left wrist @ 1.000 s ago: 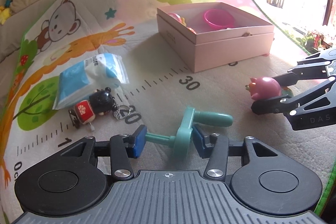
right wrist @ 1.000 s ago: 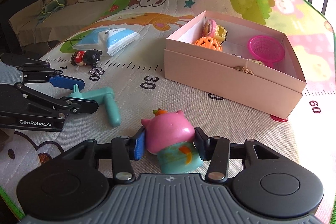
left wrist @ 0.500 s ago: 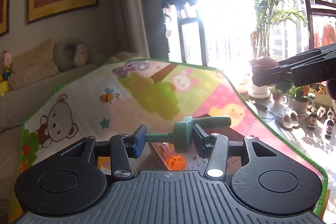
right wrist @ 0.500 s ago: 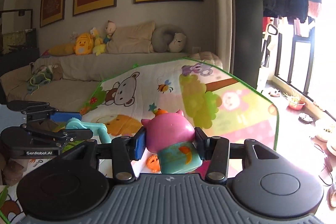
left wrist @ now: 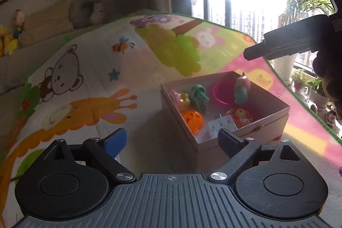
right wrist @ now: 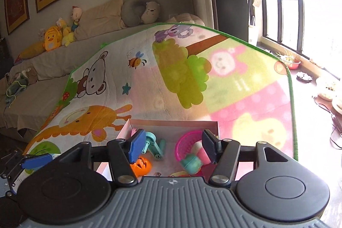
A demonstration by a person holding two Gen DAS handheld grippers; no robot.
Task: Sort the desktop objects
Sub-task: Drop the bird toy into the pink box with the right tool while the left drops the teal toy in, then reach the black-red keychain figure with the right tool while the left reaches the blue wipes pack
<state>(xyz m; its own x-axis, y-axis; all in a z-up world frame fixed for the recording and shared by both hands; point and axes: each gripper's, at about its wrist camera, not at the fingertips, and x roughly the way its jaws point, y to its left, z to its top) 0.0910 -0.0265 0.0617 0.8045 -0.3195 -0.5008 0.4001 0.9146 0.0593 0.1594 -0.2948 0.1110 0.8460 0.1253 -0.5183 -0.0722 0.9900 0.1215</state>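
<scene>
The pink box point(left wrist: 259, 131) stands on the play mat. Inside it lie the teal handle toy point(left wrist: 198, 97), the pink and teal pig toy point(left wrist: 241, 89), a pink basket point(left wrist: 221, 95) and an orange ball point(left wrist: 192, 119). My left gripper point(left wrist: 171, 140) hangs before the box, its jaws opening wide with nothing between them. In the right wrist view my right gripper point(right wrist: 174, 145) is over the box point(right wrist: 171, 121). Its jaws are opening too, and the pig toy point(right wrist: 192, 158) lies loose below them beside the teal handle toy point(right wrist: 154, 145). One right finger point(left wrist: 277, 46) shows high above the box.
The colourful play mat point(left wrist: 85, 78) has a green edge point(right wrist: 291, 99), with bare floor and plant pots beyond it by the window. A sofa point(right wrist: 42, 69) with plush toys runs along the far left. My left gripper's blue pad point(right wrist: 36, 160) shows at lower left.
Both grippers rose from the mat to the box and opened. The teal handle toy has left the left jaws and the pig toy the right jaws; both now lie in the box.
</scene>
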